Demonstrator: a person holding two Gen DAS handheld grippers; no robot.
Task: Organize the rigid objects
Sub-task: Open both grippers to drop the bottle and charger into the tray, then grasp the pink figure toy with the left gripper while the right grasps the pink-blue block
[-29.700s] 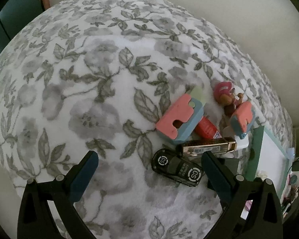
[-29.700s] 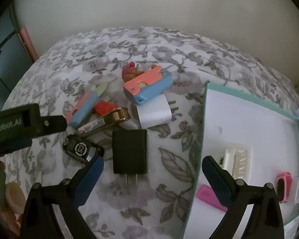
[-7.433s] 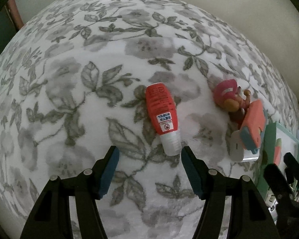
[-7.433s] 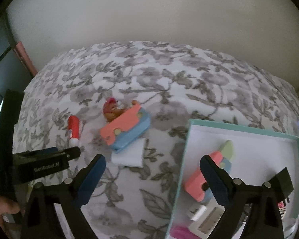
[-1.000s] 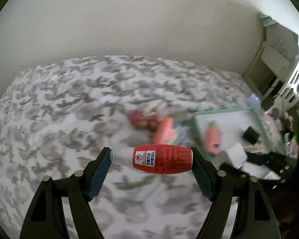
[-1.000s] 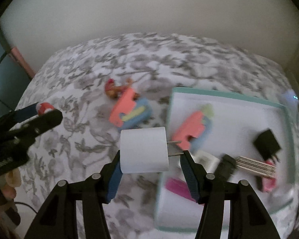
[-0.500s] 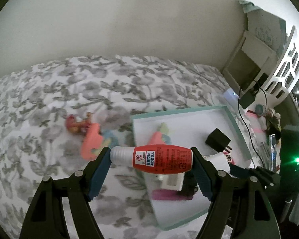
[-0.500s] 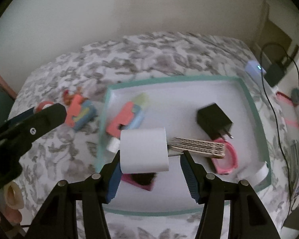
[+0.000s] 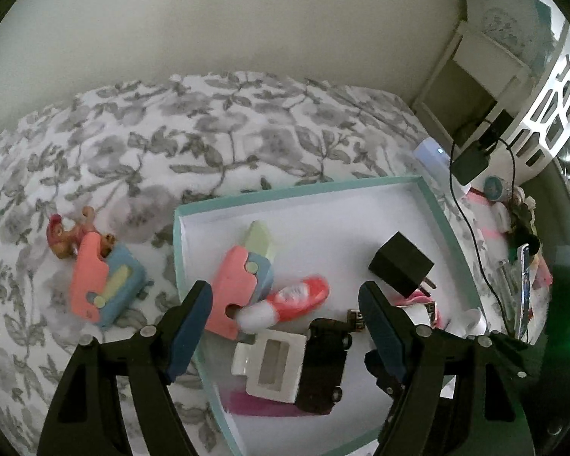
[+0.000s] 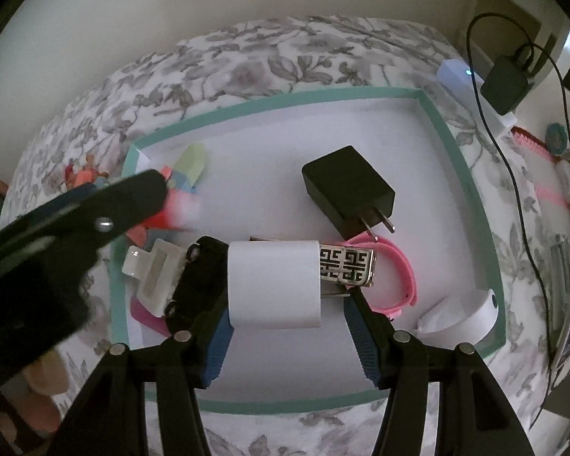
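My left gripper [image 9: 285, 296] hangs open over the teal-rimmed white tray [image 9: 296, 190]. Below it, the red bottle with a clear cap [image 9: 285, 302] shows blurred on the tray floor, against a pink and blue toy [image 9: 239, 285]. My right gripper [image 10: 287, 304] is shut on the white charger [image 10: 273, 285], its prongs pointing at the right finger, low over the tray's [image 10: 285, 100] middle. A second pink and blue toy [image 9: 102, 285] and a small figurine [image 9: 62, 233] lie on the floral bedspread left of the tray.
The tray also holds a black charger [image 10: 347, 190], a black toy car [image 10: 197, 285], a white clip-like piece [image 9: 269, 364], a gold patterned lighter [image 10: 345, 268] and a pink band [image 10: 395, 277]. Cables, a power strip and clutter sit to the right of the bed.
The red bottle has left the left gripper's pads and now lies in the tray. Both grippers have moved right and down over the tray; the right one still carries the white charger.
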